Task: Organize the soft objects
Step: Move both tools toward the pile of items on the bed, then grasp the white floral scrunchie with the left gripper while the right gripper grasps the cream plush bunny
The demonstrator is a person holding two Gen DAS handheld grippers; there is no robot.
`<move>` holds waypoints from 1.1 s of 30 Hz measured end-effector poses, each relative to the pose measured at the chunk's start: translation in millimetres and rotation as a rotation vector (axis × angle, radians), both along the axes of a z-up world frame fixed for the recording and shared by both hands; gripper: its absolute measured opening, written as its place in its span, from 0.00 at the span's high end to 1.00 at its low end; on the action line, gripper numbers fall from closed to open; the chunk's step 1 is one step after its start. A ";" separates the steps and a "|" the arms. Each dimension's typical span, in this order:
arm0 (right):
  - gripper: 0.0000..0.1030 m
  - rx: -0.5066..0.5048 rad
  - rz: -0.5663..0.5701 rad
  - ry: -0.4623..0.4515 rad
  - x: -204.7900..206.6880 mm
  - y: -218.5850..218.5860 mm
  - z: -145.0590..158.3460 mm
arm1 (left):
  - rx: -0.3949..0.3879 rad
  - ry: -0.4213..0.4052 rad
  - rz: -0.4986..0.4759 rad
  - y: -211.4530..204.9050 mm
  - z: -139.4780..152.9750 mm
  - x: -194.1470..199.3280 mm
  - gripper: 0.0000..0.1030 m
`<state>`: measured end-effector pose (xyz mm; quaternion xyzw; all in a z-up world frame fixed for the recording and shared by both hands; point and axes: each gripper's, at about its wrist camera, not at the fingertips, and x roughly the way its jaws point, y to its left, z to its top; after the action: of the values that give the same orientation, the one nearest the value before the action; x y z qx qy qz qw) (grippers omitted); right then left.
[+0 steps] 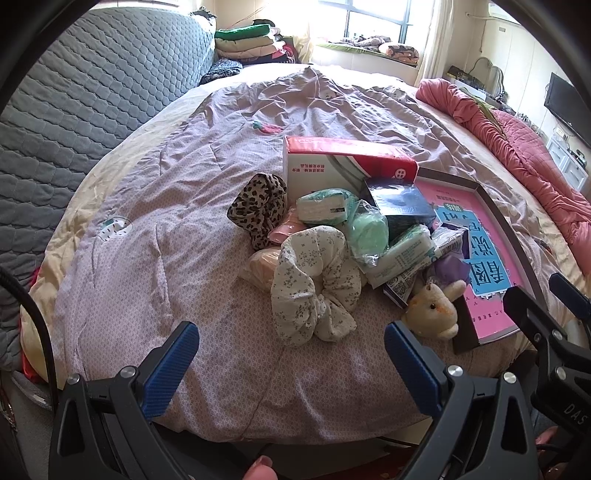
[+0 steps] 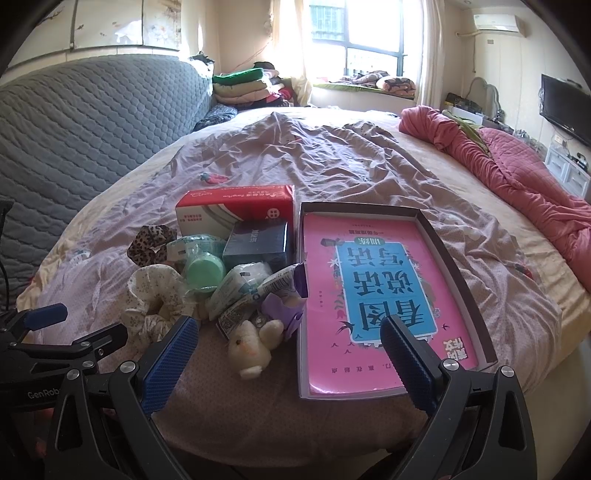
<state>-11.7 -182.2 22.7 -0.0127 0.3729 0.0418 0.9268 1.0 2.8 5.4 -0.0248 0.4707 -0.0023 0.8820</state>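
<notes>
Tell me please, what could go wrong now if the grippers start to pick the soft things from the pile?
The plush toy lies near the bed's front edge, so a nudge might push it off. The floral scrunchie leans against stacked packets; pulling it may topple them. Both grippers, left and right, are open and close together, so they could collide.

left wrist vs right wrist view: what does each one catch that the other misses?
Only left wrist: a peach-coloured soft item beside the floral scrunchie, which the right view does not clearly show.

Only right wrist: the air conditioner high on the wall, and the whole shallow box with the pink book lying in it; the left view cuts that box at its edge.

Both: the floral scrunchie, leopard scrunchie, plush toy, red-and-white box, and each other's open tongs.
</notes>
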 end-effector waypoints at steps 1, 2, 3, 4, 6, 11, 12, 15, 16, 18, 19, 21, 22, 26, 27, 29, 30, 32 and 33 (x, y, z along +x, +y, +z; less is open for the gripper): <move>0.04 0.000 0.002 0.002 0.2 0.4 -0.3 | -0.002 -0.001 -0.001 0.2 0.3 0.0 0.02; 0.04 0.000 0.004 0.003 0.2 0.1 -0.6 | -0.003 -0.003 0.000 -0.1 0.2 -0.1 0.02; 0.04 0.000 0.006 0.003 0.4 0.5 -0.8 | -0.001 -0.008 0.000 0.1 0.7 -0.4 0.02; 0.04 -0.001 0.008 0.005 0.5 1.0 -1.3 | 0.001 -0.010 0.000 0.1 1.0 -0.3 0.02; 0.04 -0.001 0.011 0.006 0.8 1.3 -2.0 | 0.002 -0.010 0.001 0.0 0.4 -0.3 0.02; 0.04 -0.004 0.023 0.014 1.4 3.3 -5.4 | 0.005 -0.007 0.005 1.1 -0.9 0.2 0.02; 0.04 -0.005 0.025 0.017 1.7 3.9 -6.4 | 0.004 -0.005 0.006 1.4 -1.6 0.3 0.02; 0.04 -0.002 0.033 0.027 3.4 5.1 -10.0 | 0.003 0.000 0.009 2.9 -4.5 1.1 0.02; 0.04 0.000 0.035 0.032 4.1 5.1 -11.6 | 0.005 0.002 0.010 3.7 -5.6 1.7 0.02; 0.04 0.005 0.038 0.043 5.9 4.5 -14.6 | 0.000 0.009 0.016 6.0 -8.3 3.0 0.02; 0.04 0.007 0.040 0.049 6.8 4.5 -16.4 | -0.003 0.011 0.018 6.7 -9.6 3.5 0.02; 0.04 0.011 0.041 0.059 8.7 3.5 -20.0 | -0.012 0.019 0.025 9.9 -13.1 5.6 0.02; 0.04 0.013 0.042 0.064 10.0 2.6 -22.1 | -0.016 0.023 0.029 11.6 -15.0 6.7 0.02; 0.04 0.016 0.041 0.092 17.5 1.4 -31.6 | -0.035 0.047 0.044 17.8 -24.5 12.2 0.02; 0.04 0.015 0.041 0.101 19.9 1.2 -35.0 | -0.039 0.054 0.047 19.1 -27.1 13.7 0.02; 0.04 0.010 0.040 0.121 25.0 1.5 -40.9 | -0.047 0.065 0.052 22.5 -31.4 16.3 0.02; 0.04 0.008 0.040 0.132 27.8 1.8 -44.1 | -0.052 0.067 0.056 24.6 -33.9 17.1 0.02; 0.04 0.007 0.042 0.144 30.8 3.0 -48.7 | -0.064 0.072 0.066 28.9 -37.2 19.6 0.02; 0.04 0.008 0.046 0.147 31.5 3.8 -50.5 | -0.070 0.075 0.070 30.7 -38.7 21.1 0.02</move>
<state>19.8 -178.4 -27.8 -0.0144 0.4396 0.0655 0.8957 22.2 33.6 -33.3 -0.0719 0.5019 0.0131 0.8618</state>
